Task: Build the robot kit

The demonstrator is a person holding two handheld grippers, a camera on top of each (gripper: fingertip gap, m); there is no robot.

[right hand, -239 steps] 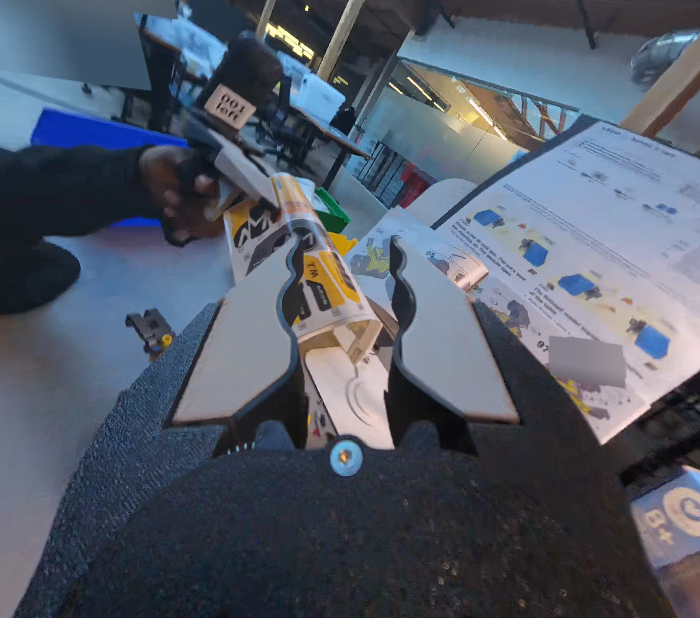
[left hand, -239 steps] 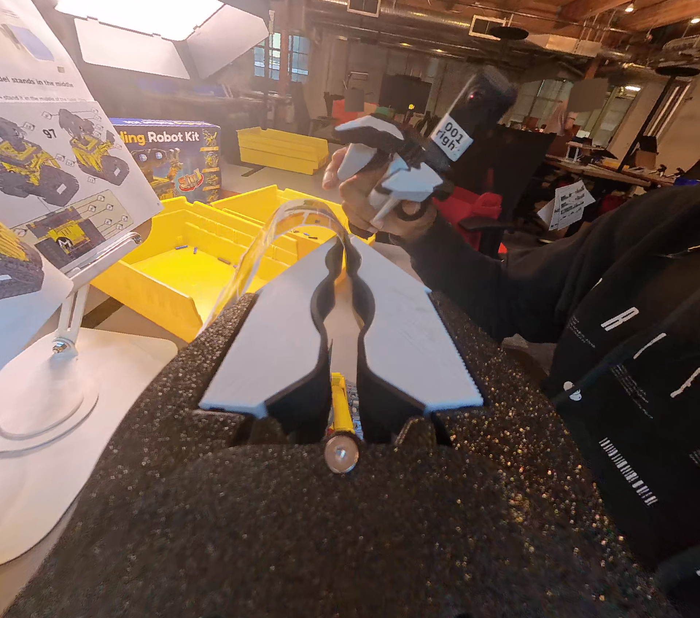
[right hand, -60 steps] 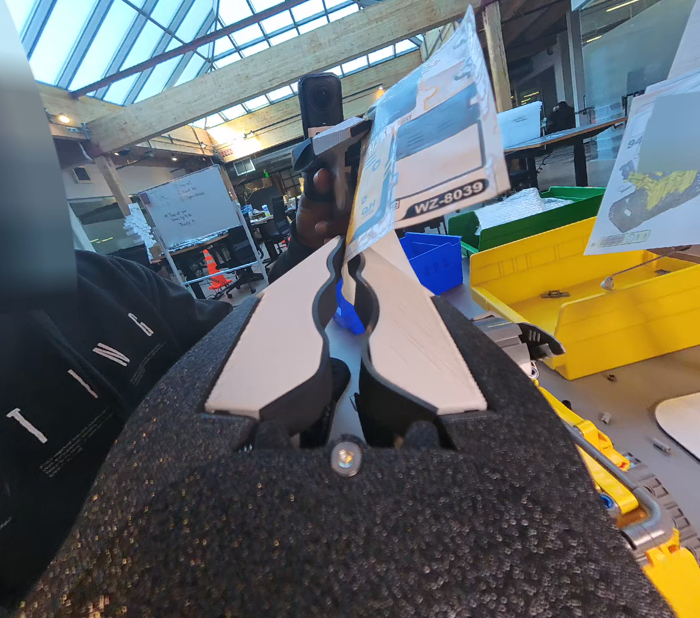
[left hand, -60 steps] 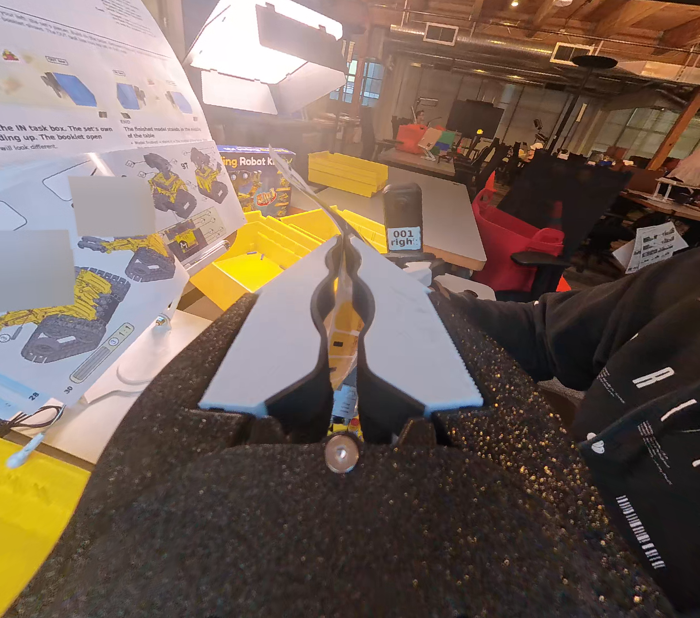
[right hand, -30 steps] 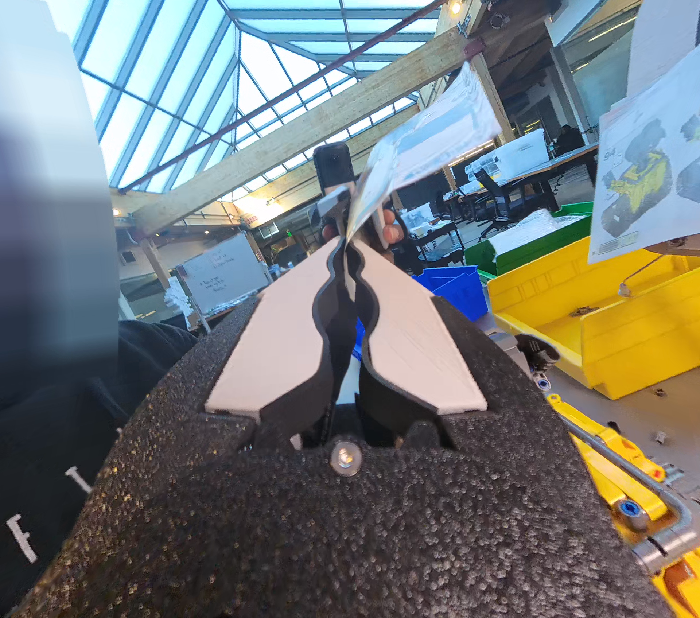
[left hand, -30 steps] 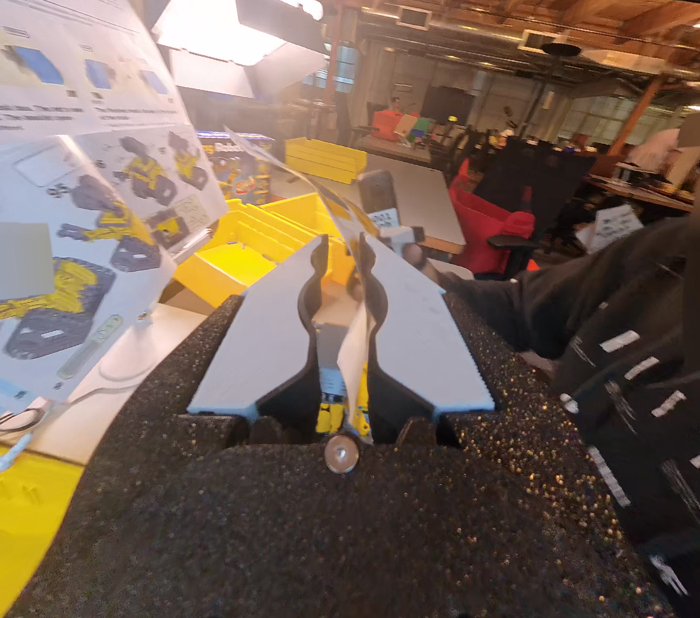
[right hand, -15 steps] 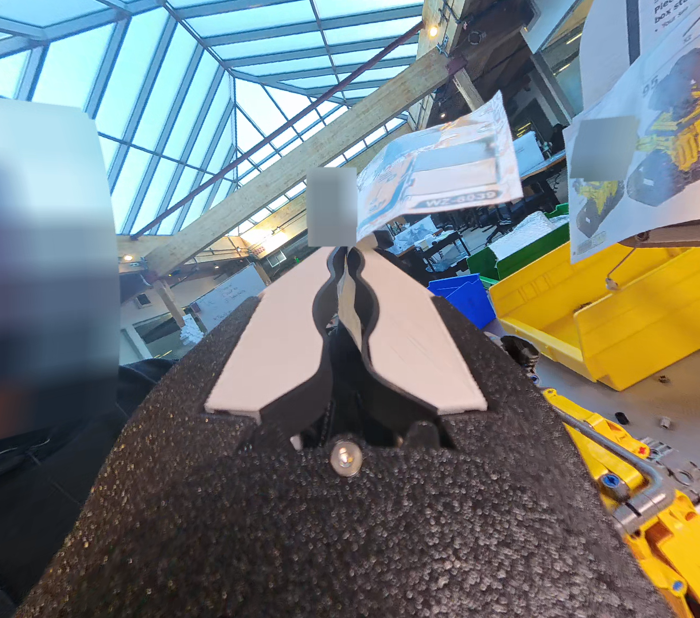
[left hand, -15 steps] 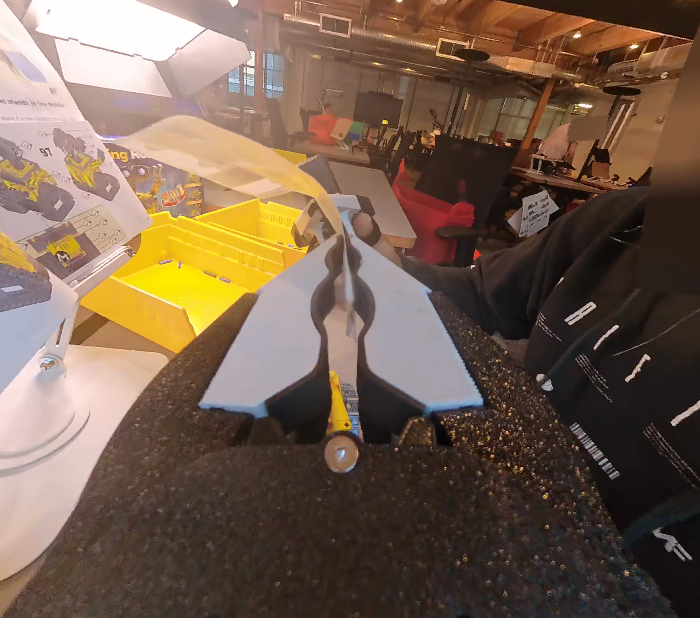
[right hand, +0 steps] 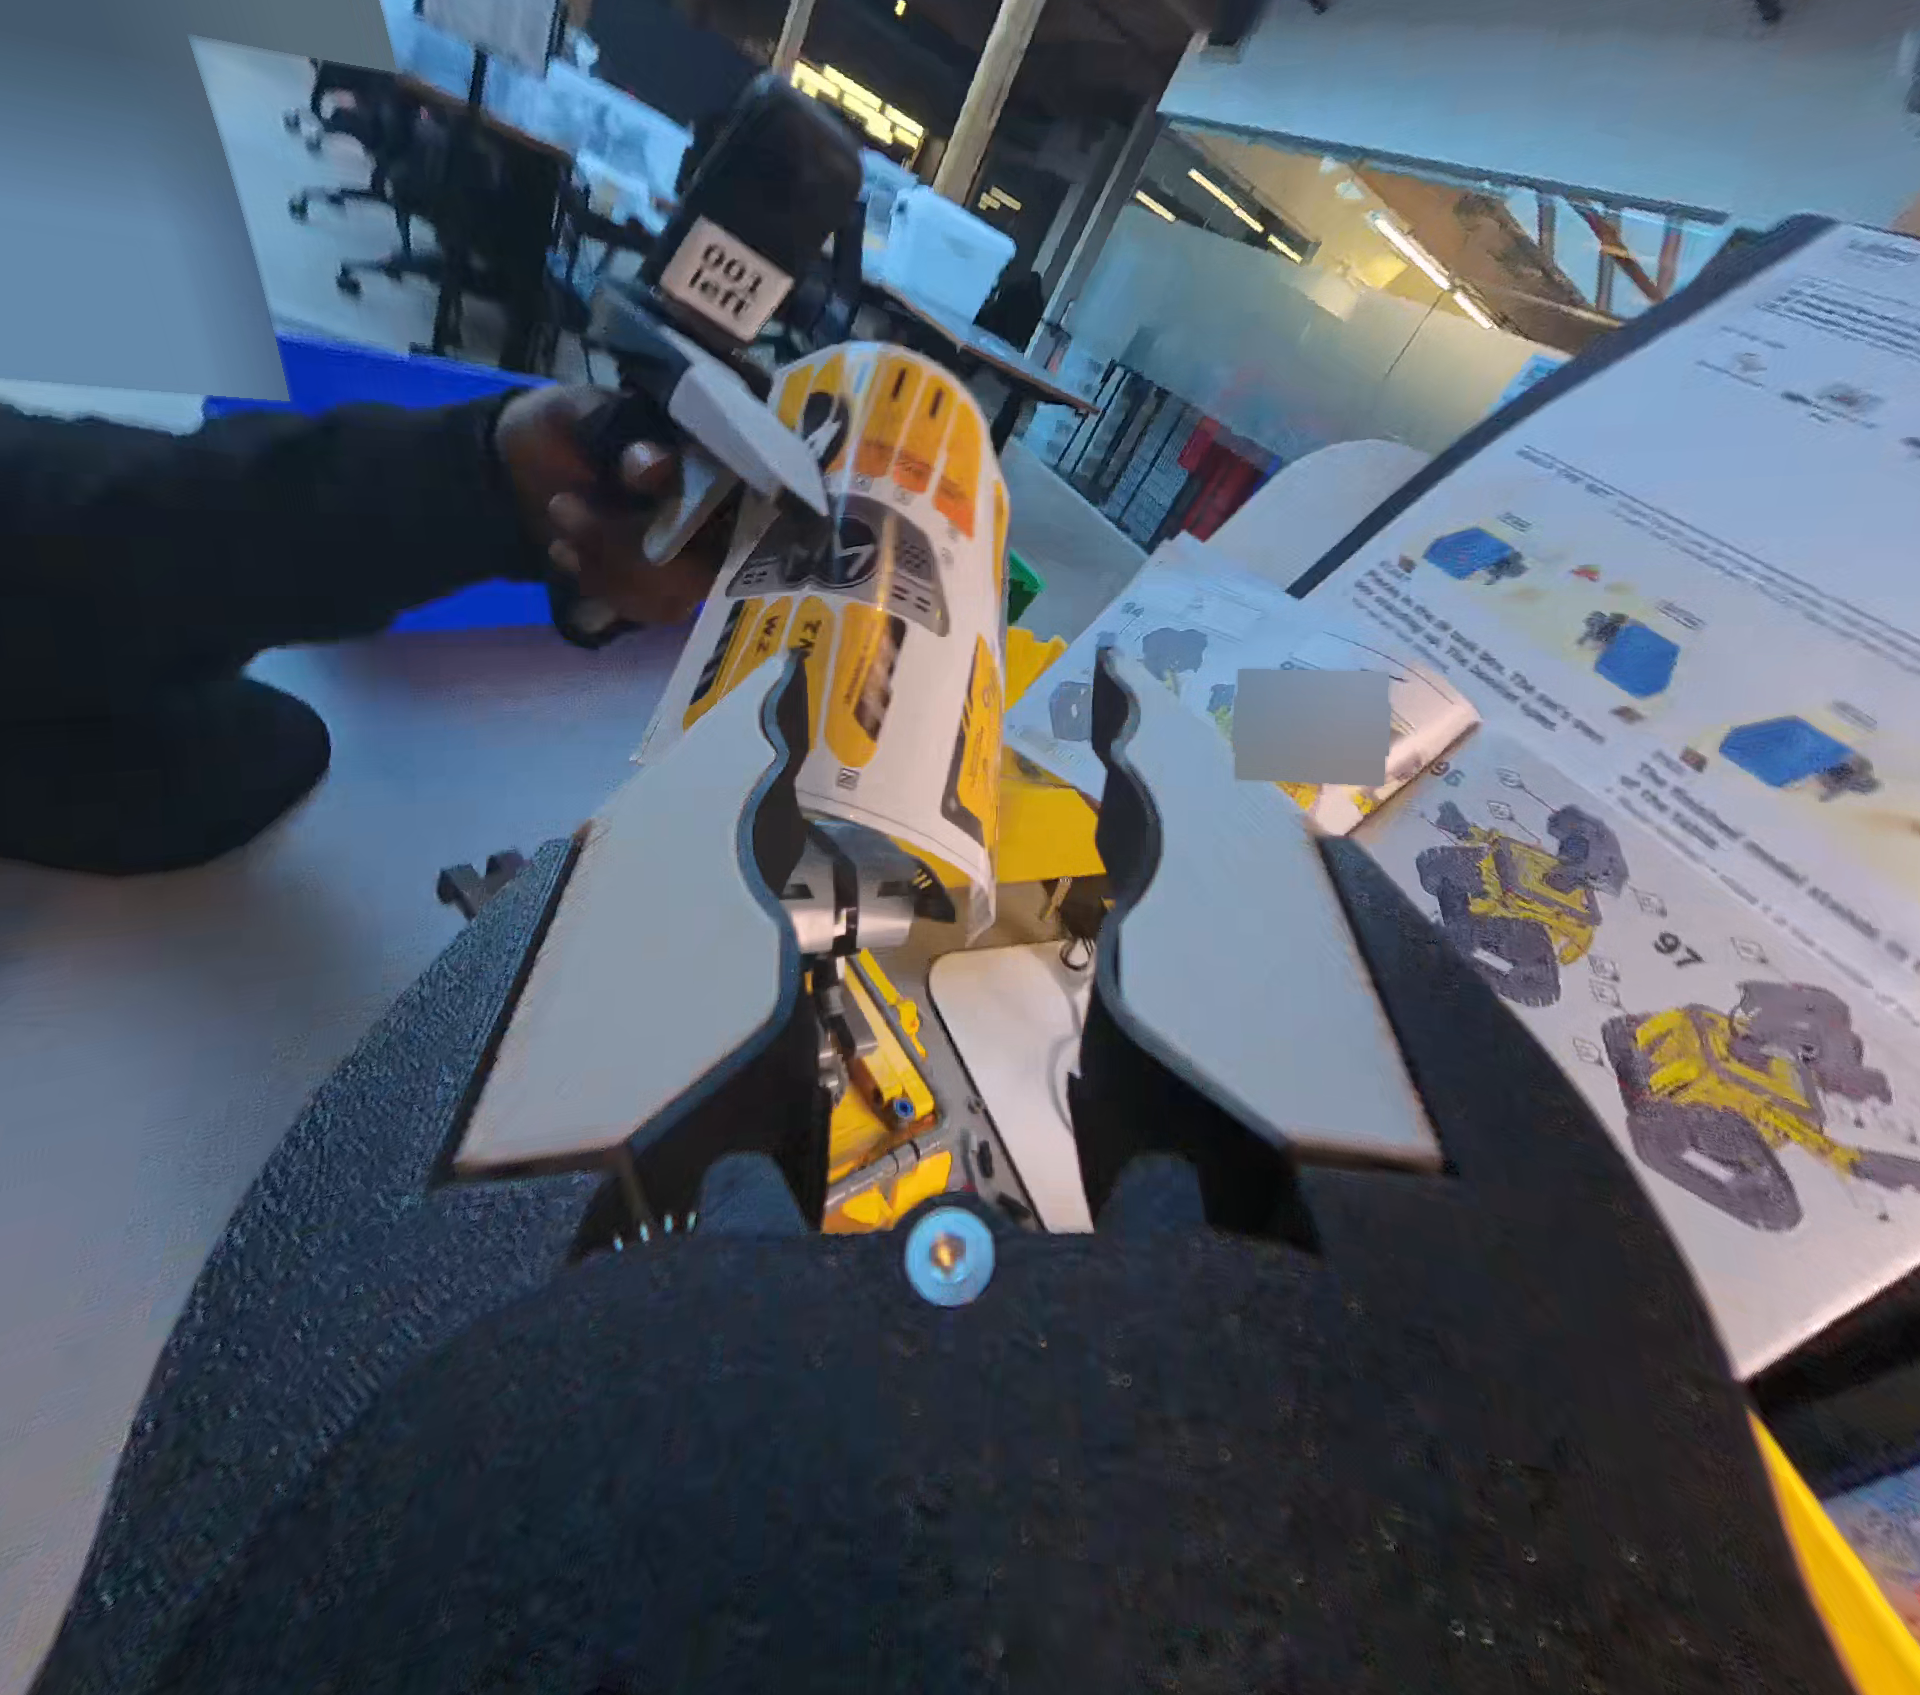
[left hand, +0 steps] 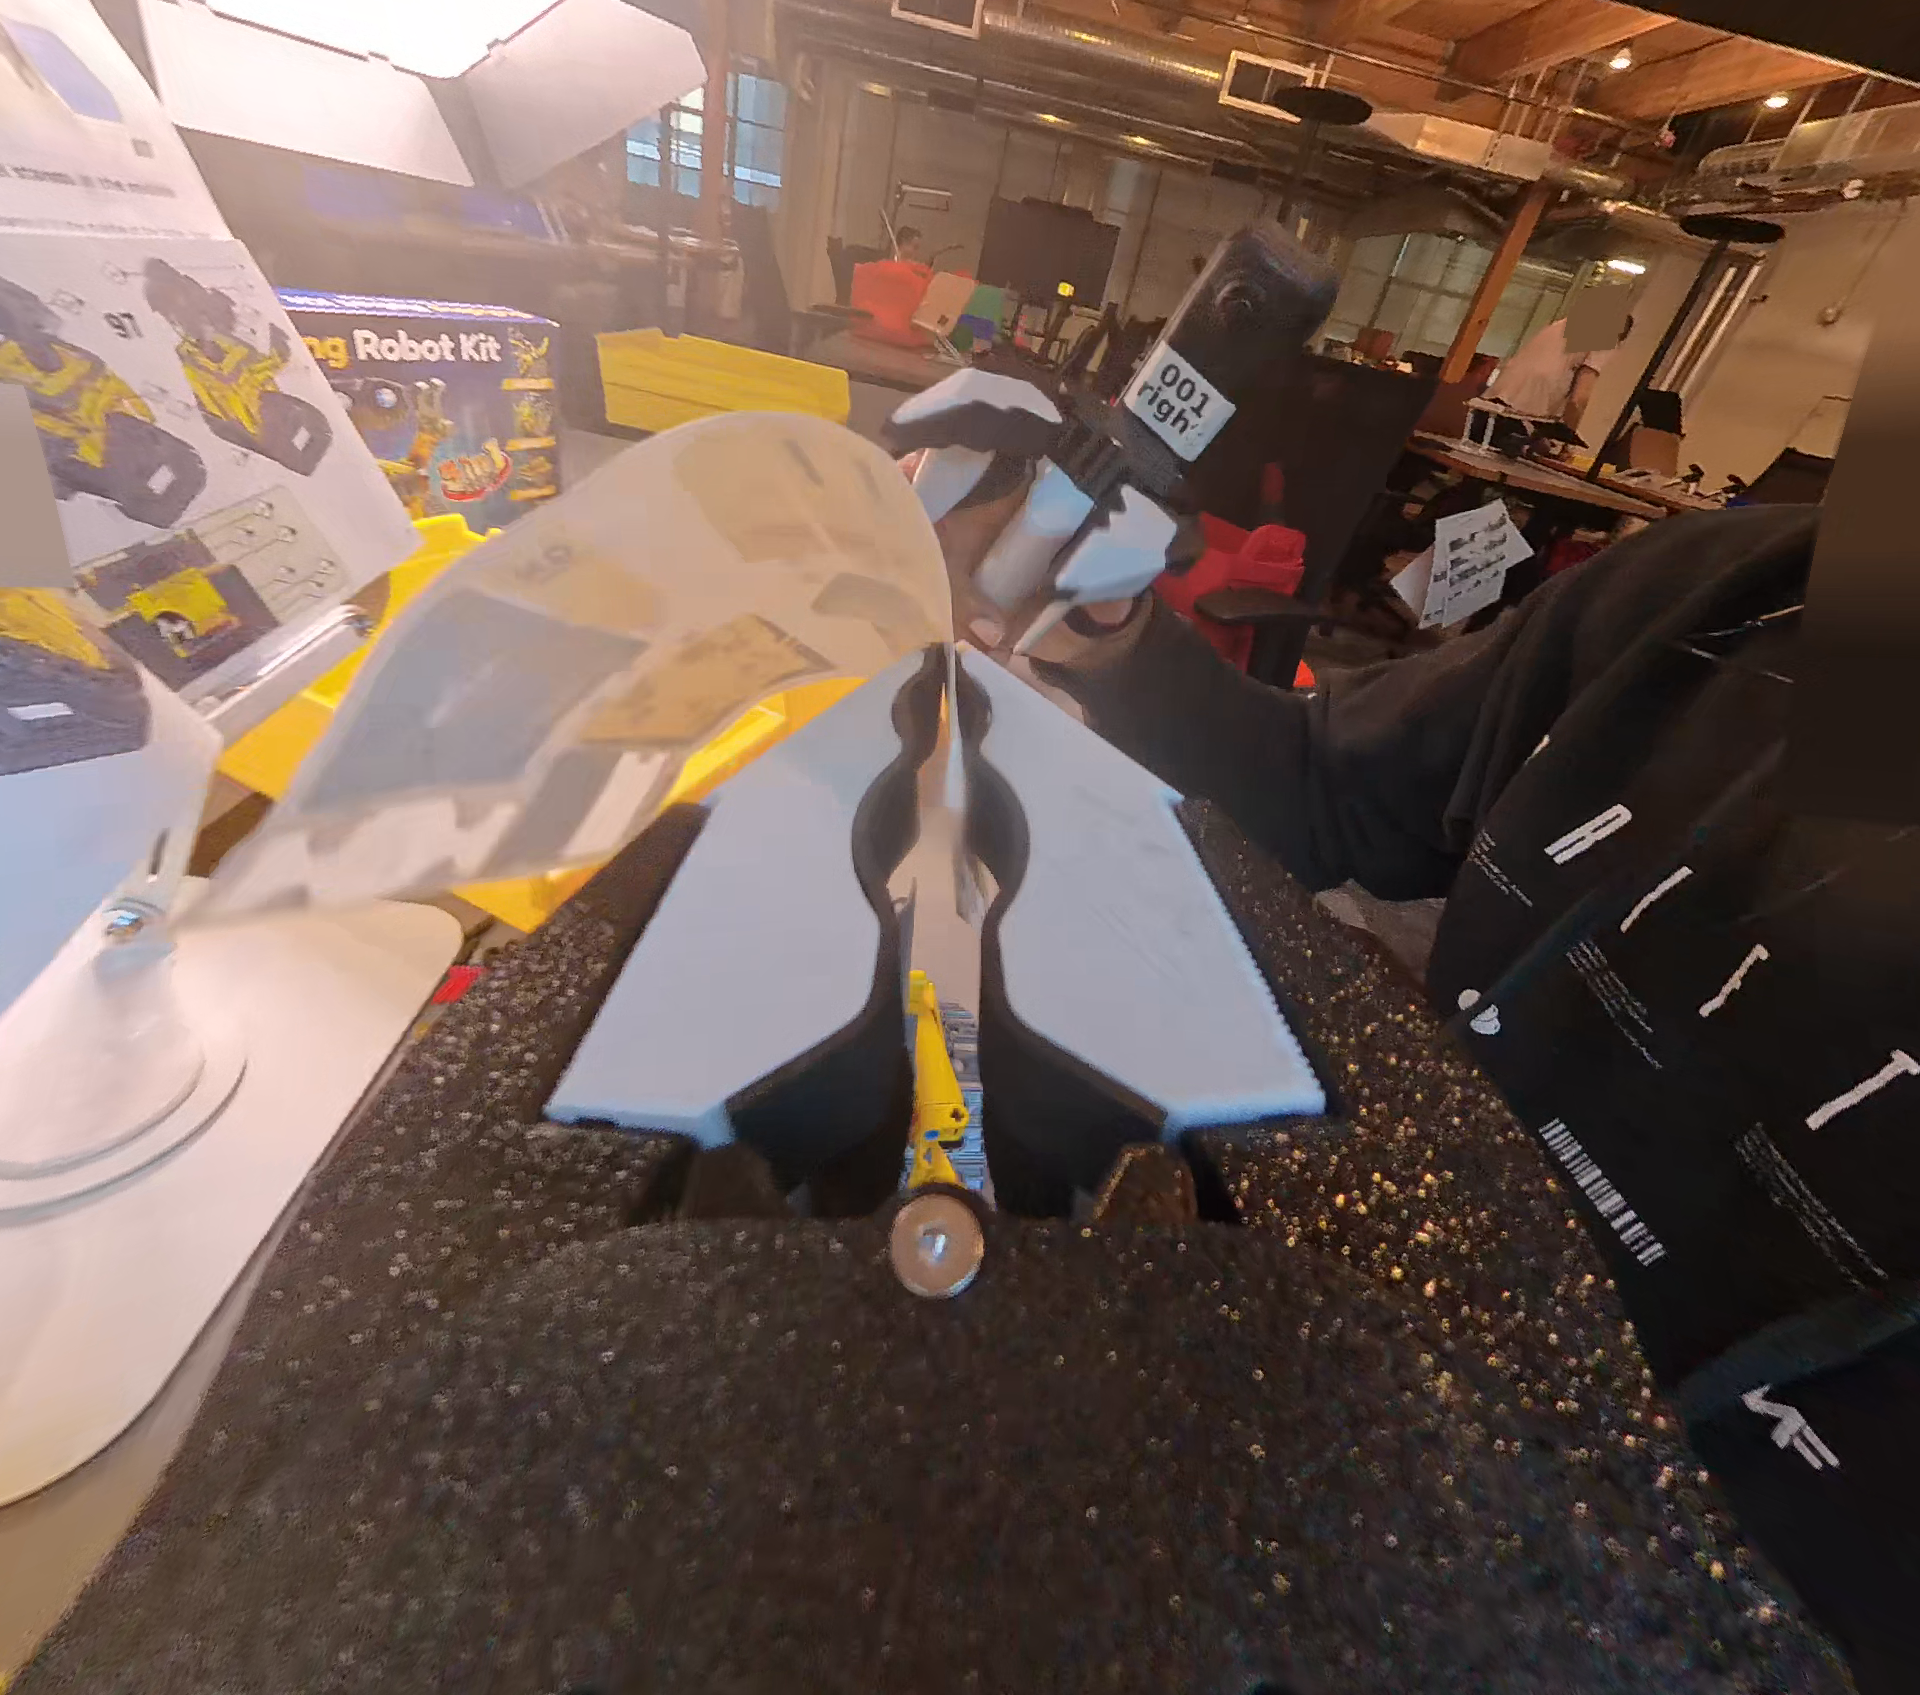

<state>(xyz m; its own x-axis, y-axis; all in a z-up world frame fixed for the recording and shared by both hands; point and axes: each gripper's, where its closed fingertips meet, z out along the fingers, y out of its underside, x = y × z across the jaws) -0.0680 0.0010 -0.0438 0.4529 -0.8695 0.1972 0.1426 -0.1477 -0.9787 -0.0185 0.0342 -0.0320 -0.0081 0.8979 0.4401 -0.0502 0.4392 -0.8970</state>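
Left wrist view: 1 sticker sheet (left hand: pixel 623 658) pinched in the left gripper (left hand: pixel 943 679); right gripper (right hand: pixel 945 689) spread, grasping nothing.

Curled sticker sheet (left hand: pixel 623 658), yellow and grey decals, pinched by left gripper (left hand: pixel 940 679)

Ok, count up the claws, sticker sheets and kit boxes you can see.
Grey two-finger claws: 2 (left claw, right claw)
Curled yellow-and-white sticker sheet: 1
Blue cardboard kit box: 1
Total: 4
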